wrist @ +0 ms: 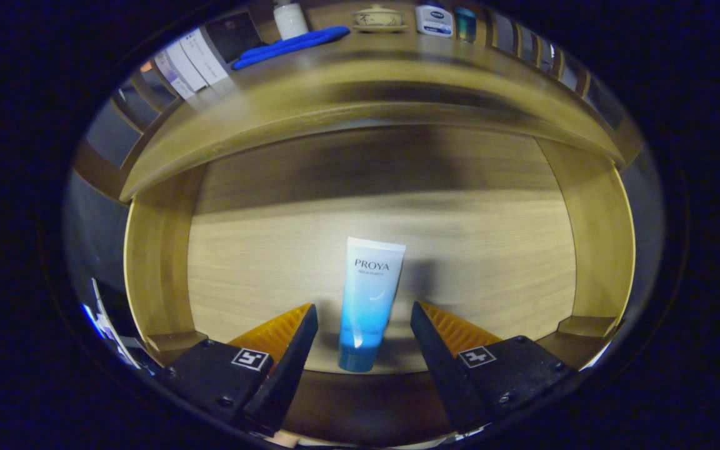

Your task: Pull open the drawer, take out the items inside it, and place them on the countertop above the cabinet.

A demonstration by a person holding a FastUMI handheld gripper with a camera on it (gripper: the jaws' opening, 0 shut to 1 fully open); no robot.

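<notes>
One tube (369, 300) lies in the open drawer (160, 275).
The gripper (364, 319) fingers stand apart (tube between them, untouched).

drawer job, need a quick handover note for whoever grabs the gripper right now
Gripper: open, holding nothing, its fingers either side of the tube's lower half with gaps on both sides.
Pale wooden drawer: already pulled open.
White-to-blue plastic tube with a darker blue cap: lying on the drawer floor, cap end towards the gripper, between the fingers.
Wooden countertop above: already carries a blue cloth, a white bottle, a lidded ceramic bowl and a white jar.
Done: drawer opened.
Left: close on the tube, lift it out, set it on the countertop.
</notes>
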